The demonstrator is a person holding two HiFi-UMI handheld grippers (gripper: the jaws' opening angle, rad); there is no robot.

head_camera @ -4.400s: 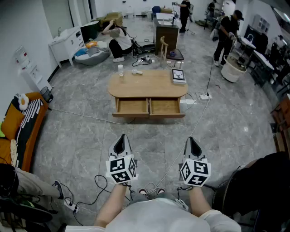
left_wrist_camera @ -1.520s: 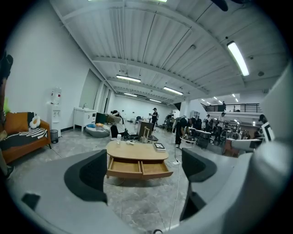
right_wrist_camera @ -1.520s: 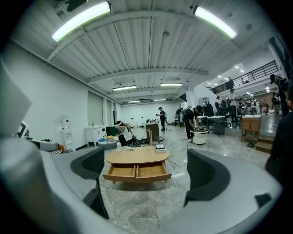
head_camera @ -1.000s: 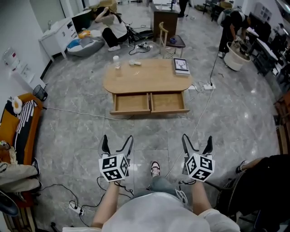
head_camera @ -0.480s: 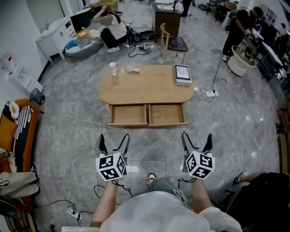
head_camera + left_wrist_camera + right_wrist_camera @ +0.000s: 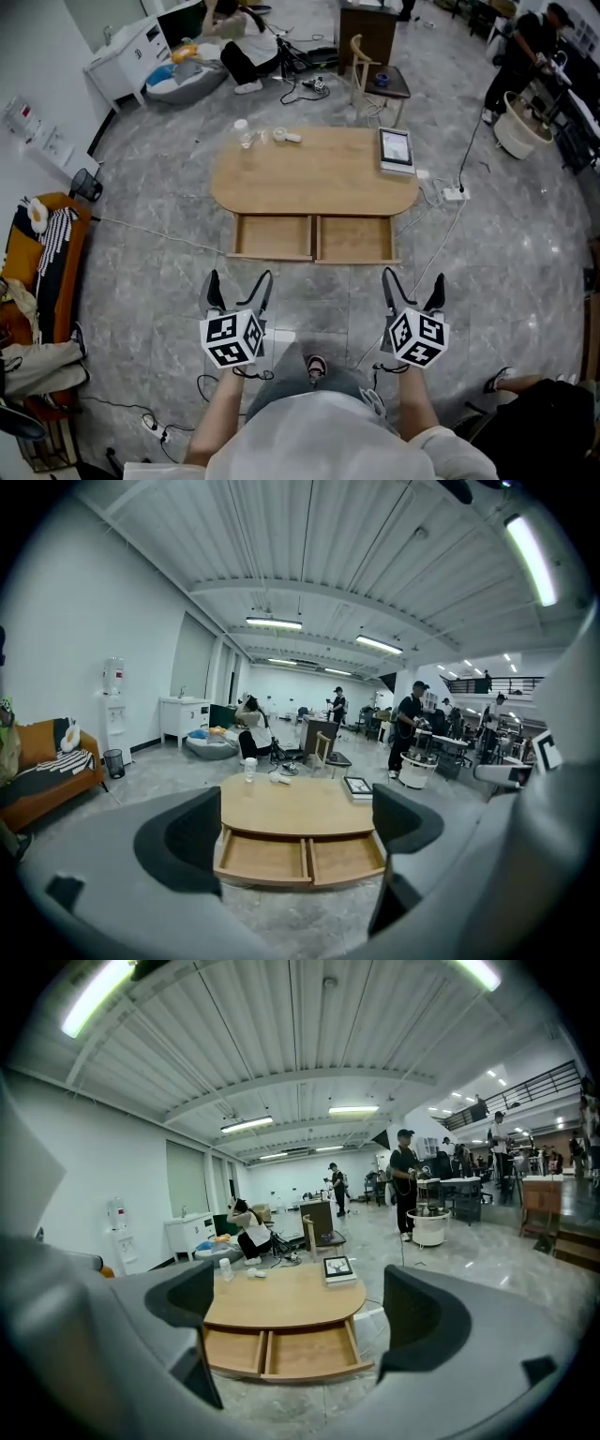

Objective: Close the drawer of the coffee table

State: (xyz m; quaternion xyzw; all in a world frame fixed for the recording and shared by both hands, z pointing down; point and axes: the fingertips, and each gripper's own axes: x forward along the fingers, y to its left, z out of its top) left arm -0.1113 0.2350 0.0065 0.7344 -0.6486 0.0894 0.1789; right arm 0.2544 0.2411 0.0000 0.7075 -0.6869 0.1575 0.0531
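No words, numbers or brand names could be read anywhere. The left gripper [image 6: 240,278] and the right gripper [image 6: 412,277] bore black-and-white square markers [image 6: 230,339] — patterns, not letters. The book [image 6: 396,149] on the coffee table [image 6: 314,183] showed a cover too small to make out, and the papers on the wall [image 6: 21,114] at the left were too blurred to read.
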